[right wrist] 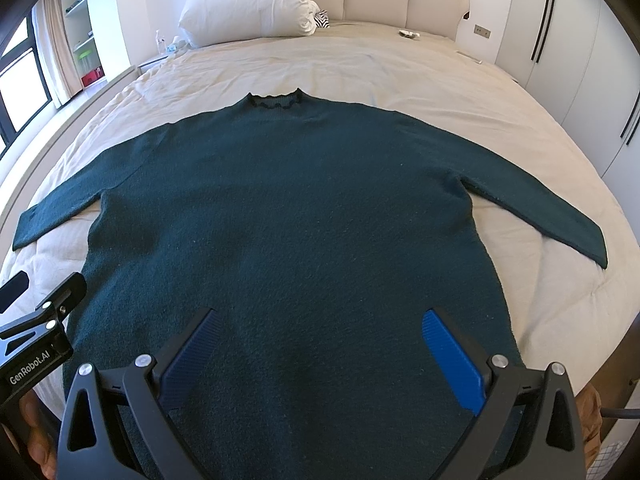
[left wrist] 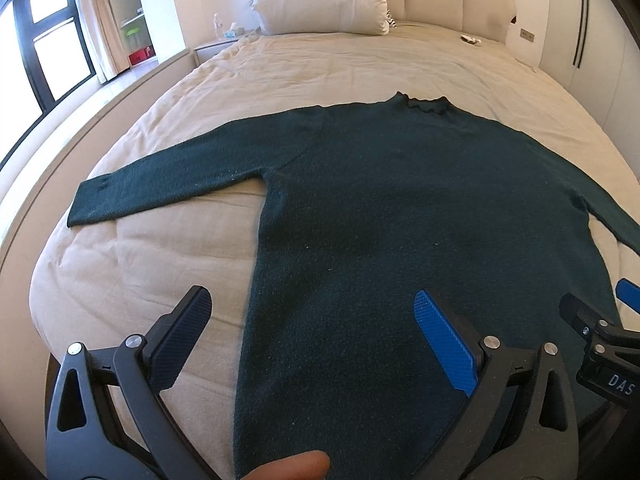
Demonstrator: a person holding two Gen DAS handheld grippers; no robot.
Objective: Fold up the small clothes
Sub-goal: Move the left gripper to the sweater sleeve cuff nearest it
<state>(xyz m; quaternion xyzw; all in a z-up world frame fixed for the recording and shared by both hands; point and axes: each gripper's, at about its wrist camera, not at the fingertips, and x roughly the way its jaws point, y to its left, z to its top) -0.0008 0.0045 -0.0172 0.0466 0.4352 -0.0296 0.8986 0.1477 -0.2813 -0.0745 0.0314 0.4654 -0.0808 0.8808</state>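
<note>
Dark green knit sweater [right wrist: 280, 208] lies flat on the beige bed [left wrist: 320, 64], sleeves spread, ready for folding; left tongs [left wrist: 312, 340] and right tongs [right wrist: 320, 356] hover released near its hem.

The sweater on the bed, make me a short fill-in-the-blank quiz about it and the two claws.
1. The dark green sweater lies flat on the ____, collar toward the headboard.
2. Both sleeves are spread ____ from the body, not folded in.
3. The left claw and the right claw both have their jaws ____, holding nothing.
4. Near the headboard sits a white ____.

Missing words: bed; outward; open; pillow
</note>
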